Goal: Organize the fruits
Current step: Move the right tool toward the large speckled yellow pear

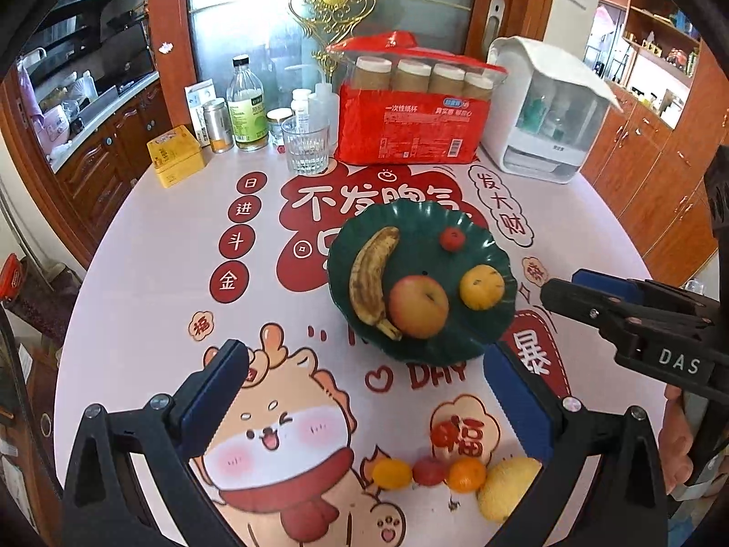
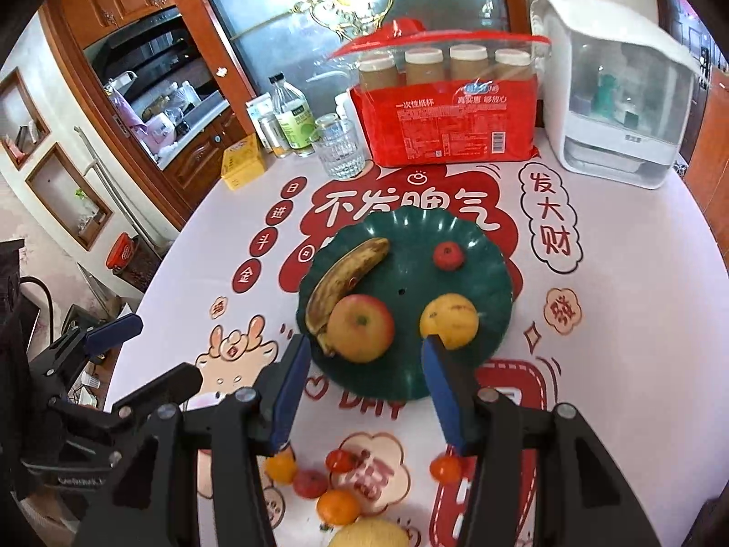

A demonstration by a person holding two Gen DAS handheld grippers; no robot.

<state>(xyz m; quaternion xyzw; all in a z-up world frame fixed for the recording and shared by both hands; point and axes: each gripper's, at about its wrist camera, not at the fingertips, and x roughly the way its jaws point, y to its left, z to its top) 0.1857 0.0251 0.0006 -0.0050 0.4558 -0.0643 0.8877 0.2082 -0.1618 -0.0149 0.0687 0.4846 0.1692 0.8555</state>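
The green plate (image 1: 474, 346) of fruit lies ahead of both grippers, touching neither. The left gripper (image 1: 364, 392) has its fingers spread wide and empty; the right gripper (image 2: 362, 392) is half-open, grasping nothing. Its fingers partly hide loose fruits (image 2: 337, 506) on the counter (image 2: 638, 319).

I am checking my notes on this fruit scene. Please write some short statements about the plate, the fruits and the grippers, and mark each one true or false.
1. The banana lies on the green plate. True.
2. The apple touches the banana. True.
3. All fruits are on the plate. False: several small fruits lie on the tablecloth.
4. The left gripper holds an orange. False: it is open and empty.
5. The glass stands on the plate. False: it stands beyond it, on the table.
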